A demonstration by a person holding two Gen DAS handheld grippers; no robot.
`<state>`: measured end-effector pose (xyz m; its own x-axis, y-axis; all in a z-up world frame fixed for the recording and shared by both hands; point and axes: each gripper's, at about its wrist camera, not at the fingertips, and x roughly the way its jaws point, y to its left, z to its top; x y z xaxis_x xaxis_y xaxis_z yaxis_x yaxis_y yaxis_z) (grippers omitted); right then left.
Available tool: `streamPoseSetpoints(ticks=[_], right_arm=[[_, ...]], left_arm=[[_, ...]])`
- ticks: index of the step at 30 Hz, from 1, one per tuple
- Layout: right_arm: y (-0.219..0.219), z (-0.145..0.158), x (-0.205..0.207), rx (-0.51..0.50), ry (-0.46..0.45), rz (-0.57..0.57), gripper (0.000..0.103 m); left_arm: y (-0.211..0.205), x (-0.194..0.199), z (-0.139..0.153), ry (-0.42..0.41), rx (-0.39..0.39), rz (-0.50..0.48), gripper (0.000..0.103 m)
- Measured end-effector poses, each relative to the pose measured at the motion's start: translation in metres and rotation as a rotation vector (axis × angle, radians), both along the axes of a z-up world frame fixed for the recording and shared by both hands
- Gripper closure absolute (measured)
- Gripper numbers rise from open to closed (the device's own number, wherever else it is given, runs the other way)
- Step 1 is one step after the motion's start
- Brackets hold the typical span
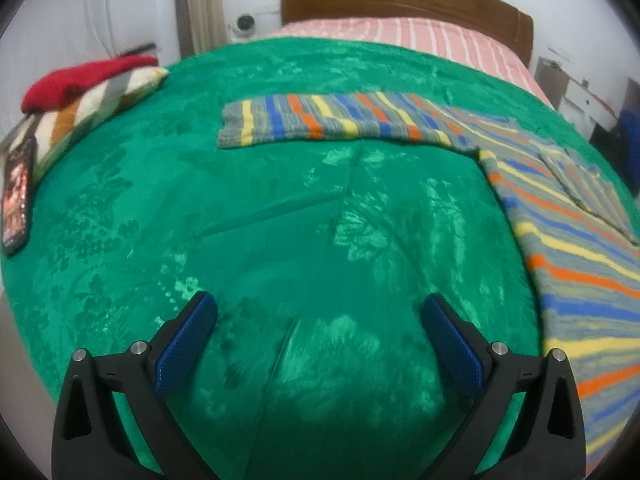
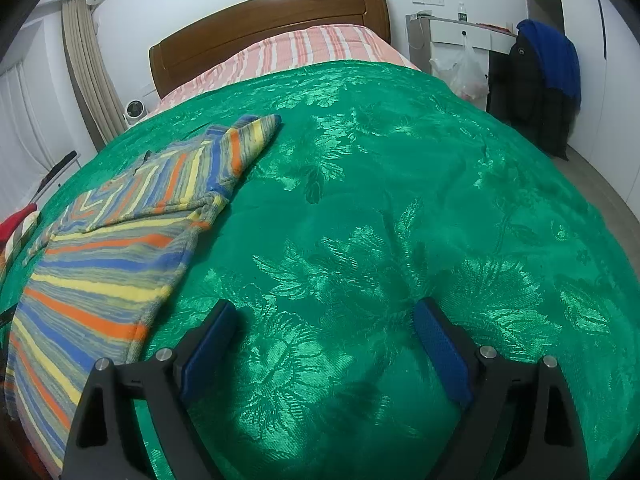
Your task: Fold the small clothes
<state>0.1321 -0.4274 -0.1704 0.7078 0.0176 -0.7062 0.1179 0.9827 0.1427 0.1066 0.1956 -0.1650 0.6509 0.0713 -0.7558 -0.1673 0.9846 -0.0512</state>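
Bed (image 2: 460,128) is being covered by a green floral bedspread (image 1: 280,240); striped pink sheet (image 2: 304,46) is being left exposed at the headboard (image 2: 264,20) end. Striped sweater (image 2: 104,264) is being laid flat on the bedspread, body toward the foot edge, one sleeve (image 1: 332,120) being stretched out sideways toward the bed's left edge. Red-and-striped folded clothes (image 1: 84,92) are being kept at the far left edge, with a phone (image 1: 17,196) just beside them. Left tool (image 1: 318,336) is being held spread over bare bedspread beside the sweater, nothing being pinched. Right tool (image 2: 326,340) is being held spread too, empty, just beside the sweater's hem.
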Motion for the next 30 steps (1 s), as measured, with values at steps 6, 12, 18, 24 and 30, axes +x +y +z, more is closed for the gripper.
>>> streamPoseSetpoints(ticks=[6,12,18,24,30], right_arm=[[0.001,0.0,0.001,-0.002,0.005,0.002,0.013],[0.003,-0.001,0.003,-0.02,0.014,0.002,0.012],[0.007,-0.002,0.006,-0.041,0.026,0.0,0.012],[0.009,-0.003,0.007,-0.051,0.028,-0.001,0.011],[0.011,-0.004,0.007,-0.047,0.022,-0.001,0.011]], left_arm=[[0.056,0.027,0.035,-0.028,-0.216,0.067,0.0],[0.134,0.1,0.042,0.012,-0.365,0.242,0.001],[0.115,0.148,0.01,0.091,-0.232,0.269,0.016],[0.075,0.162,0.03,0.088,-0.085,0.15,0.1],[-0.027,0.163,0.146,-0.142,0.04,-0.136,0.1]])
